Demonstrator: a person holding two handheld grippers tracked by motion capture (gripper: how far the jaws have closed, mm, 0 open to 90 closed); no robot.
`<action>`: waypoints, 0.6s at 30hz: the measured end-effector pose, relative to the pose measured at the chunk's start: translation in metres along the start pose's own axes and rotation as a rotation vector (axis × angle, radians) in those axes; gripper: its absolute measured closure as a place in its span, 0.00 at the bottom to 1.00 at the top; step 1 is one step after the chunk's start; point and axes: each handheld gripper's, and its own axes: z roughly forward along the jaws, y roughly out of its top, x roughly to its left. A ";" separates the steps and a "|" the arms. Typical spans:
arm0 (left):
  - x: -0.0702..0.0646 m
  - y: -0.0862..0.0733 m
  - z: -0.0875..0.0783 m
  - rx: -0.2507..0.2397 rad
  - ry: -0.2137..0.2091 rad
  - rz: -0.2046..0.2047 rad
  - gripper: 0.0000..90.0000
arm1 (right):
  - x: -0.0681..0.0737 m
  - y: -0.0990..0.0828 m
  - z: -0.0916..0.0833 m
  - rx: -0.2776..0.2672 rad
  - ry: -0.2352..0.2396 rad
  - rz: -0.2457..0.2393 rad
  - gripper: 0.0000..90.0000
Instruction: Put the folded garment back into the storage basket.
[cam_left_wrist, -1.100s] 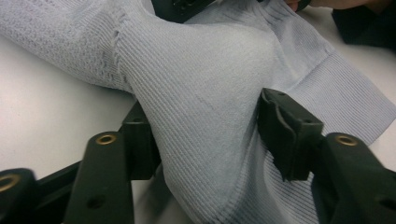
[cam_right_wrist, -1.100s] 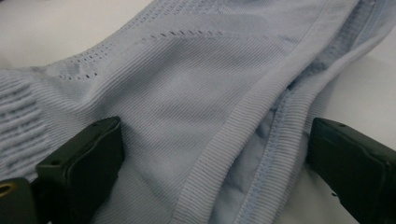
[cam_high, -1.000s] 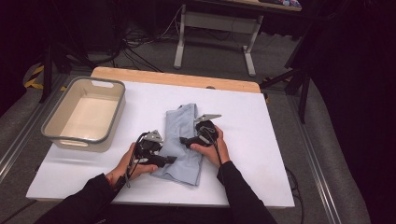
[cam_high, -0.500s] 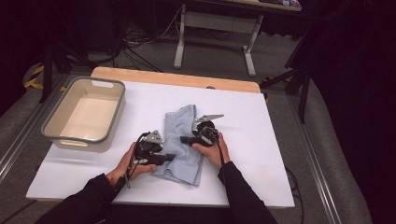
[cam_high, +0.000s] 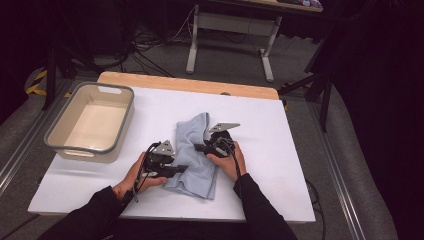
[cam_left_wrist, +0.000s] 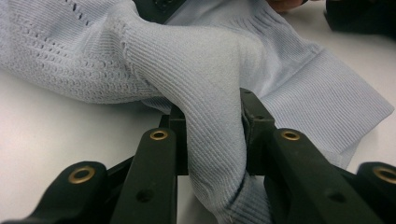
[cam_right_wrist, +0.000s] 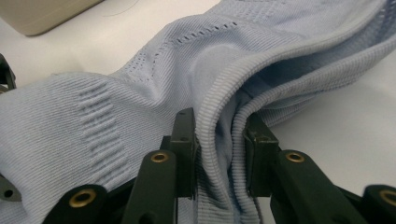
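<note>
Your tabletop (cam_high: 270, 150) is white, with a beige bin (cam_high: 90, 122) at its far left, well apart from the work. The pale blue knit garment (cam_high: 195, 150) lies crumpled near the middle, just in front of you, between your two hands.

It looks light, soft and limp, so it should drape and sag from wherever you lift it, and bunch rather than slide. The ribbed hems are the thicker, firmer parts and the better hold; the thin openwork panels would likely stretch.

Your left claw (cam_high: 181, 168) has just been closing and now pinches a raised fold of the knit (cam_left_wrist: 210, 140) at the garment's left side, the cloth squeezed between both pads. Your right claw (cam_high: 199, 147) has also just been closing and now grips a doubled ribbed hem (cam_right_wrist: 219, 154) on the right side, the two layers pressed together. Both holds look deep enough, though the knit could creep out if you pull hard.

No brand, label or writing can be read on the garment or bin.
</note>
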 end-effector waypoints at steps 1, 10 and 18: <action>-0.001 0.000 -0.001 -0.002 0.008 0.012 0.80 | 0.001 0.000 0.000 -0.004 -0.004 -0.008 0.78; -0.005 0.001 -0.003 -0.012 0.023 0.031 0.81 | 0.005 0.002 -0.005 -0.026 -0.023 -0.031 0.78; -0.008 0.002 -0.005 -0.030 0.031 0.045 0.81 | 0.011 0.005 -0.008 -0.039 -0.054 -0.066 0.78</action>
